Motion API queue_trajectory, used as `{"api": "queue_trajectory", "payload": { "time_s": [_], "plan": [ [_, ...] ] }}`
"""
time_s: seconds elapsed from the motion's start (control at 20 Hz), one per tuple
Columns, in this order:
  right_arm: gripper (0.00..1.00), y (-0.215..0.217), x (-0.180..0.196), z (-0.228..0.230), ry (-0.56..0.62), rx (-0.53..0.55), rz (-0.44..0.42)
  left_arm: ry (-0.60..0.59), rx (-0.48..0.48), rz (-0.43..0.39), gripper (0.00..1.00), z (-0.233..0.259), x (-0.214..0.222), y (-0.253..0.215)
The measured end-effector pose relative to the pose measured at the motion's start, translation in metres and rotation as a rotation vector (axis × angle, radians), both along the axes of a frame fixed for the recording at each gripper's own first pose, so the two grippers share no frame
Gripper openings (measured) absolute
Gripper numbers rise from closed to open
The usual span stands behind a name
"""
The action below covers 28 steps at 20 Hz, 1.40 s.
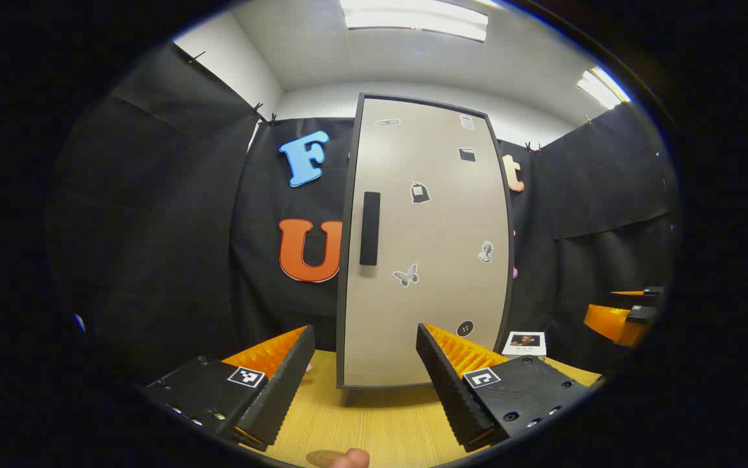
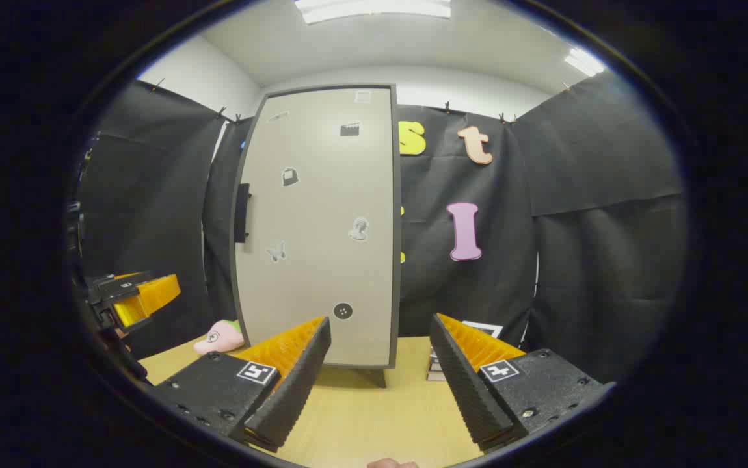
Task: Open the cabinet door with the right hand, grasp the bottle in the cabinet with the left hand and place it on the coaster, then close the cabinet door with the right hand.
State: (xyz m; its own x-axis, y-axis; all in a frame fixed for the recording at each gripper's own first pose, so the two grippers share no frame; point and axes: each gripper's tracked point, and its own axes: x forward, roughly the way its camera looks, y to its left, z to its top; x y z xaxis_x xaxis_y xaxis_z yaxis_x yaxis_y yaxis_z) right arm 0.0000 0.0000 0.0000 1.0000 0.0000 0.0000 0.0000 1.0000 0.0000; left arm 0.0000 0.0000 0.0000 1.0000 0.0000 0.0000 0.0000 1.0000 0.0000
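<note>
- Left gripper (image 1: pixel 365 367) hangs over the desk (image 1: pixel 374 422) with its fingers spread wide and nothing between them, facing the cabinet door (image 1: pixel 426 240) head-on
- Right gripper (image 2: pixel 380 364) is likewise spread wide and holds nothing, aimed at the lower right part of the door; in the left gripper view it shows at the far right, off to the side of the cabinet
- Cabinet door is shut, standing upright toward the back edge of the desk; its dark vertical handle (image 1: pixel 369 228) sits near the door's left edge at mid-height, and small stickers are scattered over the panel
- Bottle is hidden behind the closed door, so its place inside cannot be told
- Round brown disc (image 1: pixel 323 458), perhaps the coaster, lies at the near edge of the desk beside a fingertip
- Pink plush toy (image 2: pixel 219 338) lies on the desk just left of the cabinet's base
- Small stack of cards or books (image 2: pixel 436 367) sits to the right of the cabinet, near the back edge
</note>
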Motion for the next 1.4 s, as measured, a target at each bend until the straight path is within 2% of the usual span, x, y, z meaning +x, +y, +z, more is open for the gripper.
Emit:
{"api": "queue_trajectory", "payload": {
  "time_s": [0.2,0.25,0.3,0.5,0.55,0.65,1.0,1.2,1.25,1.35,1.4],
  "plan": [
    [0.99,-0.002,0.001,0.002,-0.011,0.006,-0.005,0.005,0.003,0.002,0.95,-0.003,0.000,-0.001],
    [0.95,-0.003,0.001,0.004,-0.017,0.007,-0.006,0.007,0.003,0.003,0.95,-0.005,0.000,-0.001],
    [0.99,-0.003,0.001,0.004,-0.018,0.008,-0.003,0.009,0.002,0.005,0.95,-0.005,0.000,-0.001],
    [0.99,-0.003,0.002,0.010,-0.022,0.004,0.012,0.007,0.006,0.007,0.95,-0.004,-0.003,-0.003],
    [0.95,-0.001,0.003,0.013,-0.021,0.000,0.025,0.004,0.008,0.010,0.95,-0.004,-0.004,-0.004],
    [0.99,0.007,0.009,0.023,-0.029,-0.015,0.064,0.008,0.011,0.011,0.95,-0.005,-0.007,-0.004],
    [0.99,0.065,0.049,0.076,-0.023,0.000,0.304,0.021,0.023,0.028,0.95,-0.013,-0.021,0.001],
    [0.96,0.120,0.085,0.112,-0.069,-0.046,0.444,0.028,0.013,0.040,0.95,-0.015,-0.029,0.006],
    [0.99,0.136,0.095,0.117,-0.072,-0.058,0.476,0.029,0.010,0.043,0.95,-0.015,-0.031,0.008],
    [0.96,0.169,0.114,0.122,-0.062,-0.073,0.538,0.030,0.012,0.054,0.95,-0.015,-0.033,0.013],
    [0.99,0.186,0.123,0.125,-0.059,-0.077,0.566,0.032,0.016,0.057,0.95,-0.016,-0.032,0.015]
  ]
}}
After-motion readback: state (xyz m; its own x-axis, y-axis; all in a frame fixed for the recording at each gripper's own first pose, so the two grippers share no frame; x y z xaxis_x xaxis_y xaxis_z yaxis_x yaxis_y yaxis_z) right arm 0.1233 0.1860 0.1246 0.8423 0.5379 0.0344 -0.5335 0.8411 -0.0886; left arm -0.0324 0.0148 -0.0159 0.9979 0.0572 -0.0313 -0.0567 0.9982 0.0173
